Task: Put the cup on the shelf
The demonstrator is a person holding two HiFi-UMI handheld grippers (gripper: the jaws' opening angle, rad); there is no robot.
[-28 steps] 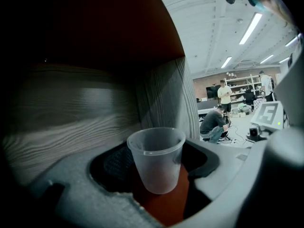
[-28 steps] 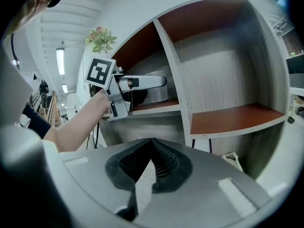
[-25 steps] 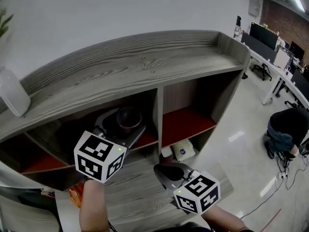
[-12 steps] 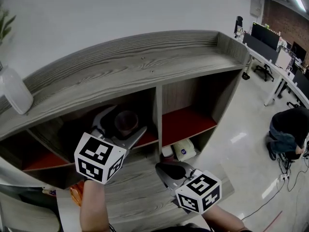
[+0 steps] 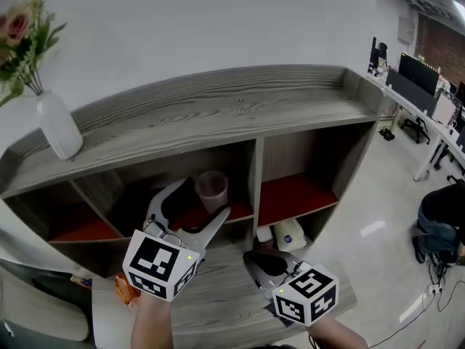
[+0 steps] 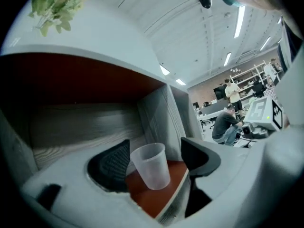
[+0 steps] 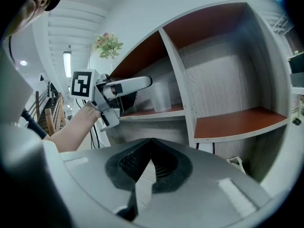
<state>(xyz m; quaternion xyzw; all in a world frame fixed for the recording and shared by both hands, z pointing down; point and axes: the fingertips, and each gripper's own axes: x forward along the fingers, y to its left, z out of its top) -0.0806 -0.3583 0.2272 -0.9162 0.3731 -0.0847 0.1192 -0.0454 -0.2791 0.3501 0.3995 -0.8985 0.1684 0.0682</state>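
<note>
On the red board [image 5: 238, 211] of the grey wooden shelf [image 5: 218, 115], at twelve o'clock from the left gripper [image 5: 198, 203], just let go of the translucent plastic cup [image 5: 211, 190], upright and untouched between released, slightly closing jaws, so placing looks done; right gripper [image 5: 265, 262] clenched, empty.

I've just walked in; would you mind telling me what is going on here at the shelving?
A person with a gripper in each hand is putting a clear plastic cup into a wooden shelf unit. The cup stands upright on a red shelf board, between the jaws of the left gripper. Its pads are not pressing on the cup, though the jaws are closing a little. The right gripper hangs in front of the unit, shut and empty.
</note>
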